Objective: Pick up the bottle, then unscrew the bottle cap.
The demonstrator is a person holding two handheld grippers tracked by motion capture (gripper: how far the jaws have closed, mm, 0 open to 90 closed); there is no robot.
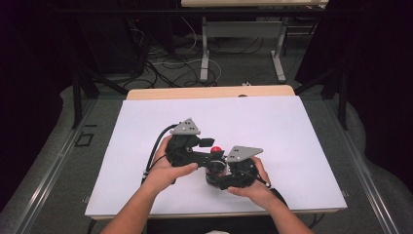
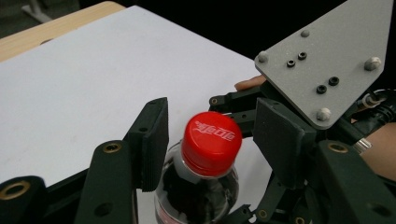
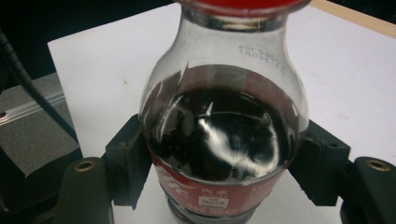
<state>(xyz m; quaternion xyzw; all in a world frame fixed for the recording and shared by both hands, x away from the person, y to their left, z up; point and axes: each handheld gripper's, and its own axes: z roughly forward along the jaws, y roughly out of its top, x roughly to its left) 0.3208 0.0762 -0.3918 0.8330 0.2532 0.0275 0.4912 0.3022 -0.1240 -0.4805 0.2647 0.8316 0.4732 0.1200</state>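
Bottle (image 3: 224,135) of dark soda pinched at the label band between the pads of the right gripper (image 3: 224,172), upright or nearly so on the white sheet (image 1: 292,131), near the person's edge of the table. Grip seated low on the widest part of the body; worth keeping firm and motionless so the body cannot spin with the cap.

Higher up, red cap (image 2: 211,142) flanked by the spread jaws of the left gripper (image 2: 219,140); pads apparently clear of the cap on both sides, though contact on the near pad hard to rule out from this angle. Step judged as cap turning, between bites. Recommended: centre the cap squarely between both pads, level with its ribbed skirt, not the neck below; close fully before any twist; turn about the bottle's own axis, without side load.

Beyond, bare sheet, then the wooden table edge (image 1: 209,91)
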